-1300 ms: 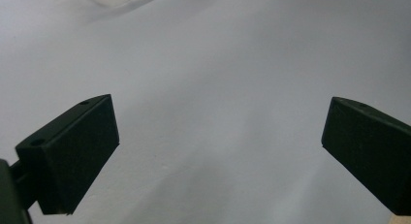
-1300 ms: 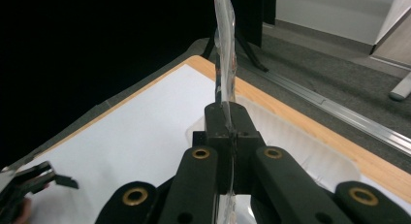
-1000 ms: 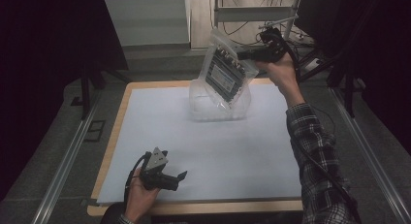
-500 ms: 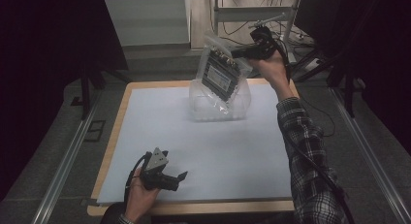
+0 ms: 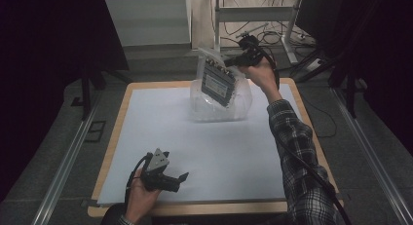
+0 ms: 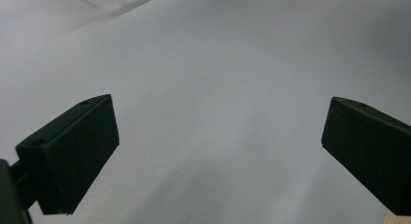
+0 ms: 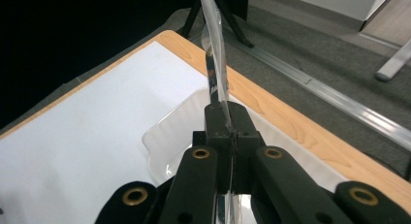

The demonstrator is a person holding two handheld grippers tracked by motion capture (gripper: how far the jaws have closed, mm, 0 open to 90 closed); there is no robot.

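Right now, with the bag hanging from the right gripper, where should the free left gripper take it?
Probably the bag's bottom edge, coming from below on the person's side. The right gripper is shut on its top edge, so it hangs over the clear tray with the dark item inside weighing it down. The left gripper is open, low over the table.

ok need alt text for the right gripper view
The right gripper has its black jaws shut on the edge of a clear plastic bag, holding it above a clear plastic container. Below lies a white sheet on a wooden table.
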